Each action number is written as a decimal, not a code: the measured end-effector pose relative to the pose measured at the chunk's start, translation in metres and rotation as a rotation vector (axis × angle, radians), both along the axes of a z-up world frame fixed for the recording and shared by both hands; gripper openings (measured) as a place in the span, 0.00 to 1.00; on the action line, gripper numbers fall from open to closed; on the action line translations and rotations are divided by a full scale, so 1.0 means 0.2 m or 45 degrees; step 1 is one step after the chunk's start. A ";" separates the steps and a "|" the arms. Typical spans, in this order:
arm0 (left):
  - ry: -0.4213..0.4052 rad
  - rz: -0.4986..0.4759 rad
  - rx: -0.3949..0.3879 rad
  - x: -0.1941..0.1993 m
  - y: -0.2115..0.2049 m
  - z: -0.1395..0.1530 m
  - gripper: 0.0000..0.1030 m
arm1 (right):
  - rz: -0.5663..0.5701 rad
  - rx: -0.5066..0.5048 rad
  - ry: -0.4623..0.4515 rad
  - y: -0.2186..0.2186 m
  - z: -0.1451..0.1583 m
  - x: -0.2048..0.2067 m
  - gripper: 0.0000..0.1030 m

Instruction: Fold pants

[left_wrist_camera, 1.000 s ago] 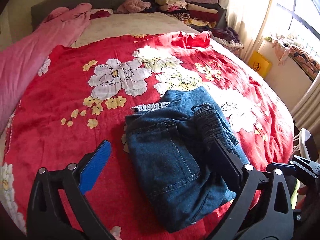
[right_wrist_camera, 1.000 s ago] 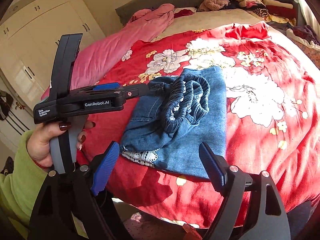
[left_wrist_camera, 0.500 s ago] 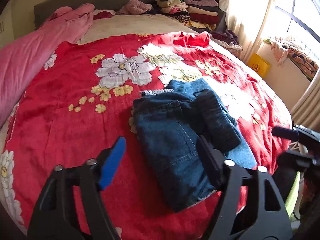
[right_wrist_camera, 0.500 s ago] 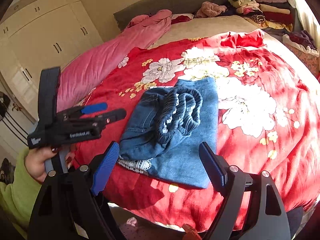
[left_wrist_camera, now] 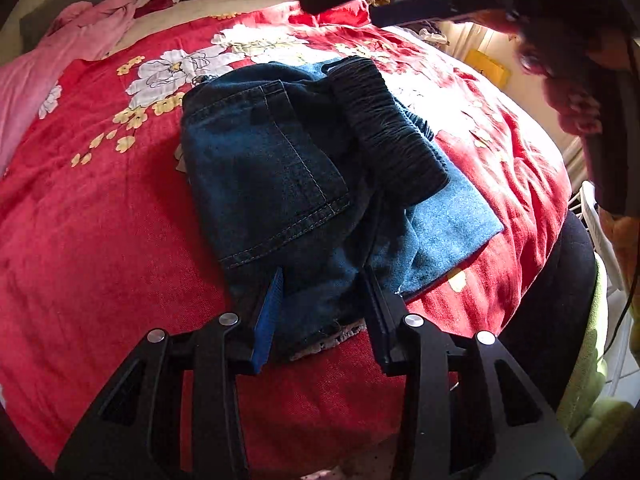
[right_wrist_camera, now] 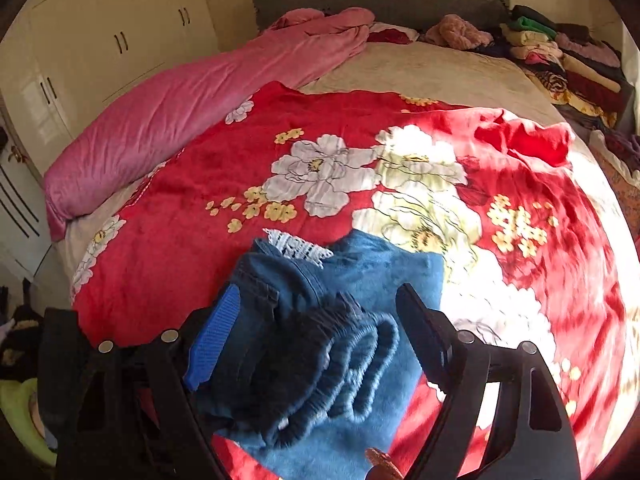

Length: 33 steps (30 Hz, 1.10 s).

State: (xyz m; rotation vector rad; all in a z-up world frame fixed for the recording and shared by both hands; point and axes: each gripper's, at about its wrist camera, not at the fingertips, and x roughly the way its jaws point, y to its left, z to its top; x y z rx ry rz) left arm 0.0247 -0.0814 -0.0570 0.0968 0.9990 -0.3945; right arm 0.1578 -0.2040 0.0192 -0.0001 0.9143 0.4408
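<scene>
The folded denim pants (left_wrist_camera: pixel 280 184) lie on the red floral blanket (left_wrist_camera: pixel 100 220) that covers the bed, near its close edge. They form a compact bundle: a dark back panel with a stitched pocket faces up on the left, a paler blue layer sticks out beneath on the right, and the gathered elastic waistband (left_wrist_camera: pixel 388 128) rests on top as a dark ribbed roll. A strip of white lace trim (right_wrist_camera: pixel 300 248) peeks out at the far edge in the right wrist view. The left gripper (left_wrist_camera: pixel 320 308) has its fingers spread, one on each side of the near hem, low over the fabric and not pinching it; whether the tips touch the denim cannot be told. The right gripper (right_wrist_camera: pixel 316 332) is also spread wide, its blue-padded finger (right_wrist_camera: pixel 214 336) and black finger flanking the waistband roll without closing on it. A pink duvet (right_wrist_camera: pixel 192 104) lies bunched along the left side of the bed, a stack of folded clothes (right_wrist_camera: pixel 560 52) sits by the headboard at the far right, and cream wardrobe doors (right_wrist_camera: pixel 100 40) stand beyond.
</scene>
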 end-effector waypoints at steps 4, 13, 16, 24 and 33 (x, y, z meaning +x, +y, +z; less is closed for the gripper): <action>-0.017 -0.012 0.028 -0.02 -0.02 0.00 0.30 | 0.054 -0.113 0.062 0.13 -0.09 0.20 0.55; -0.017 -0.012 0.001 -0.02 -0.01 0.00 0.31 | 0.284 -0.199 0.229 0.33 -0.29 0.27 0.15; -0.016 -0.016 -0.004 -0.02 -0.01 0.00 0.32 | 0.286 -0.281 0.117 0.37 -0.26 0.24 0.04; -0.023 -0.007 -0.007 -0.02 -0.01 0.00 0.34 | 0.244 -0.390 0.099 0.41 -0.38 0.32 0.03; -0.013 -0.011 -0.009 -0.02 -0.01 0.00 0.38 | 0.110 -0.142 0.040 0.22 -0.13 0.23 0.47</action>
